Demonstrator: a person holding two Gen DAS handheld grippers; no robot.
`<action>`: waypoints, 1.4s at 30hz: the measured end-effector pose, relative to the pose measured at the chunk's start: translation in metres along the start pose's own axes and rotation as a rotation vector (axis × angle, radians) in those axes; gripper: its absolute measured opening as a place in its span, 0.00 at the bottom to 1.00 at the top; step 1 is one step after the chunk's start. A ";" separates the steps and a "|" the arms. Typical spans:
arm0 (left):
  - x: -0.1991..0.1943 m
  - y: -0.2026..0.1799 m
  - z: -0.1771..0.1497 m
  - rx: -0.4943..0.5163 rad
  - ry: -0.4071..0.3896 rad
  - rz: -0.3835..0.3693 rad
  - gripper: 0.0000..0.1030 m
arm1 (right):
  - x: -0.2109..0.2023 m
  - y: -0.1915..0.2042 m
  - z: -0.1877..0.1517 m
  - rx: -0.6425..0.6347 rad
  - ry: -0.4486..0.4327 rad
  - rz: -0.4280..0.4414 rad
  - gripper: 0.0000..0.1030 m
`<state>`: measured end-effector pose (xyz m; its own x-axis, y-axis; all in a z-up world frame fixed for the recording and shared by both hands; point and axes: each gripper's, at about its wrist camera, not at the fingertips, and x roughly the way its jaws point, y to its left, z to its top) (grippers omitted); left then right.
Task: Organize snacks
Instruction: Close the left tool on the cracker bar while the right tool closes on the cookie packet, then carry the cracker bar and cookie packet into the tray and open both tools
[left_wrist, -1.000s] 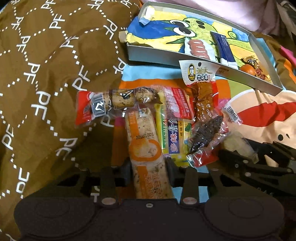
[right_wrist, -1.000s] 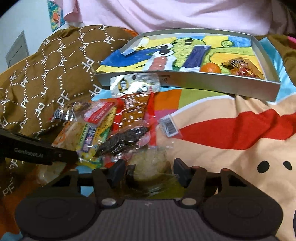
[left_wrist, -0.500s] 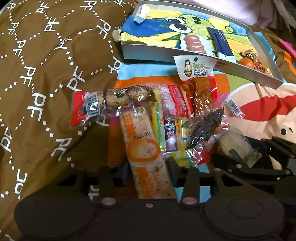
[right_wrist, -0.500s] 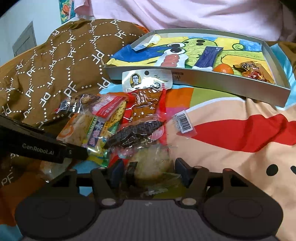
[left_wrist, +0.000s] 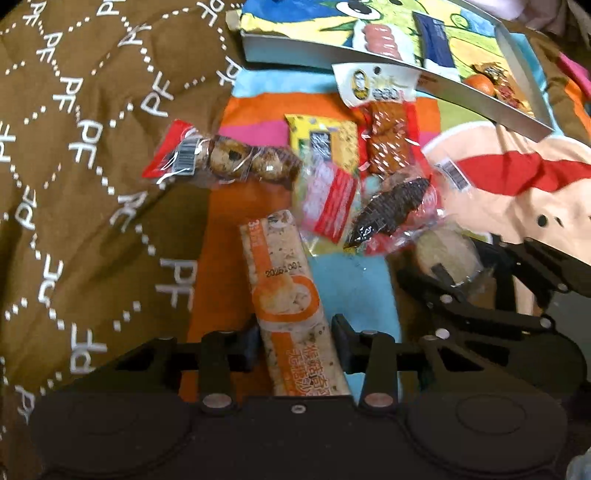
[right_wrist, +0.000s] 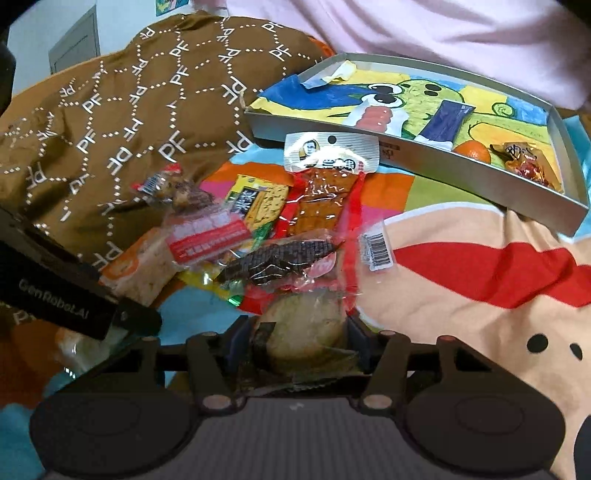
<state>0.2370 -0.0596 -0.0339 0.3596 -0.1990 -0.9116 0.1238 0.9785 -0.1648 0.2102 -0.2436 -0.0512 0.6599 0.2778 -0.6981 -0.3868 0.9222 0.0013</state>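
Seven snack packets lie in the loose heap on the bedding: one orange-and-white bar (left_wrist: 291, 295), one clear pack of round cookies (left_wrist: 225, 160), one yellow packet (left_wrist: 323, 142), one pink-and-red sachet (left_wrist: 330, 201), one white-topped pack of brown strips (right_wrist: 328, 184), one pack with a dark dried piece (right_wrist: 277, 260) and one wrapped round cake (right_wrist: 303, 334). The one grey tray (right_wrist: 406, 151) holds four things: one sausage-print packet (right_wrist: 373, 116), one dark blue stick pack (right_wrist: 445, 120), one orange fruit (right_wrist: 472, 151) and one crinkled reddish packet (right_wrist: 528, 164). Two claws are in sight, the left claw (left_wrist: 293, 341) and the right claw (right_wrist: 295, 341), one to each hand.
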 end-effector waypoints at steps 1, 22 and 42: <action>-0.002 -0.001 -0.003 -0.002 0.005 -0.010 0.39 | -0.002 0.000 0.000 0.008 0.003 0.010 0.57; -0.030 -0.016 -0.026 -0.093 -0.025 -0.216 0.36 | -0.041 -0.049 -0.010 0.406 -0.025 0.123 0.56; -0.030 -0.050 0.002 -0.018 -0.119 -0.242 0.34 | -0.073 -0.090 0.001 0.495 -0.251 0.042 0.57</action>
<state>0.2215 -0.1030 0.0028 0.4284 -0.4312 -0.7941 0.2030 0.9023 -0.3804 0.1975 -0.3466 0.0004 0.8074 0.3164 -0.4979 -0.1074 0.9087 0.4034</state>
